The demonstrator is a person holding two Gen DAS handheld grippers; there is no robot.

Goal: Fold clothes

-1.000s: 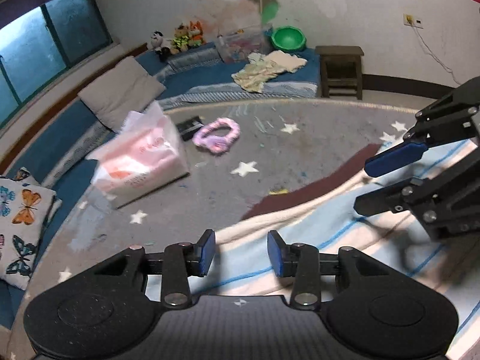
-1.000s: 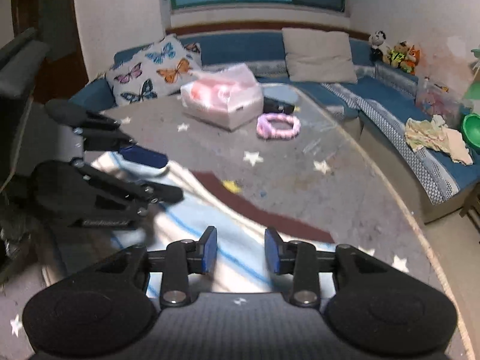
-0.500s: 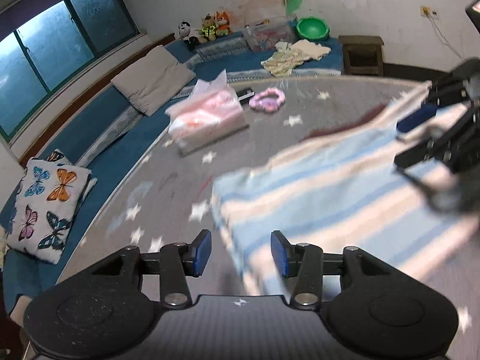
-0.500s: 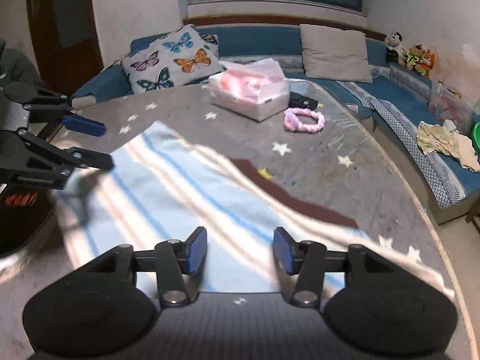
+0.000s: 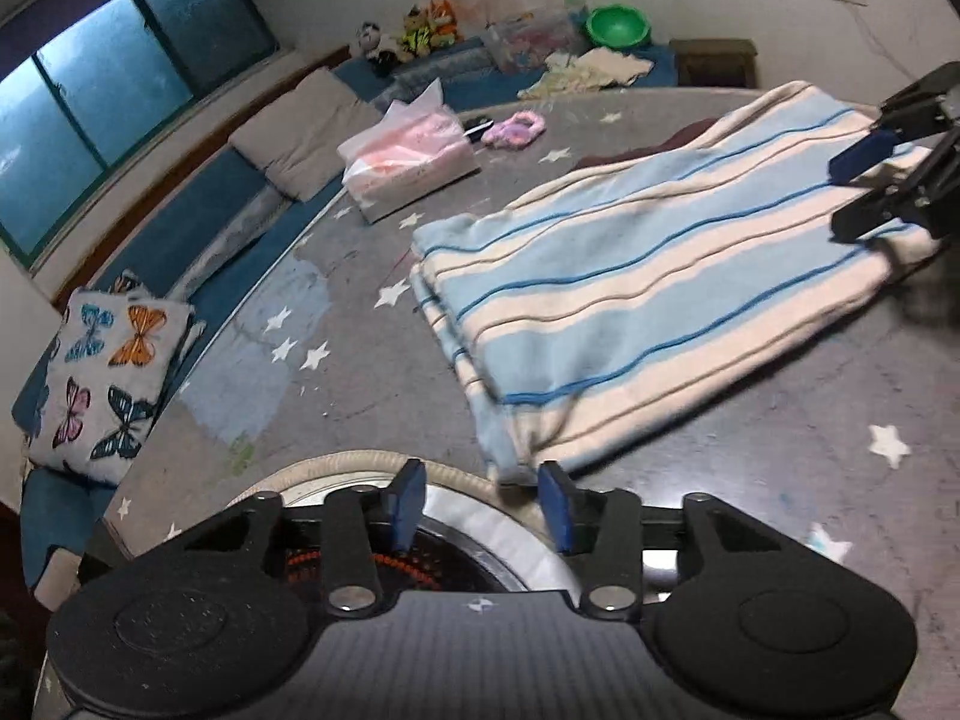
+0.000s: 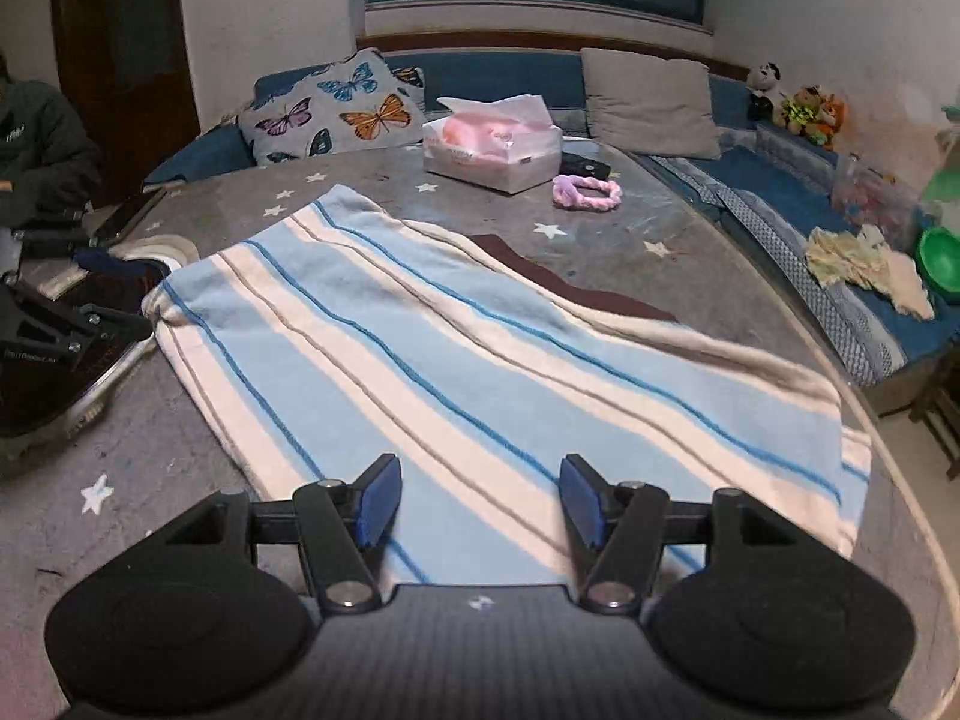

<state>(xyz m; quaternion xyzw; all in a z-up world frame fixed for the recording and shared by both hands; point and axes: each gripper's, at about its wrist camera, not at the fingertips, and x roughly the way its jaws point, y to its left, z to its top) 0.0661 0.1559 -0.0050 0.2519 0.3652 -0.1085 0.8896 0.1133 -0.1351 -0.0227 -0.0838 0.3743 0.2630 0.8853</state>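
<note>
**Striped cloth laid down doubled, both grippers let go**

A second ago both grippers were held low over the striped cloth (image 6: 480, 348), their fingers set narrow; half a second ago the cloth was blurred in motion across the table (image 6: 690, 228). Now it is seen lying flat and still on the grey star-patterned top, with two layers showing stacked at its left end in the left wrist view (a fold line is suggested there, though how many folds lie beneath cannot be told). A dark brown piece (image 6: 576, 294) shows from under its far edge.

The left gripper (image 5: 480, 504) has been drawn back off the cloth's near corner, its fingers spread wide and nothing held between them; a round white-rimmed object (image 5: 480, 519) lies below it. The right gripper (image 6: 477, 498) is likewise spread wide and empty, hovering over the other end of the cloth.

One fold is judged to have been laid and released. Whether a further fold is wanted cannot be settled from this.
</note>
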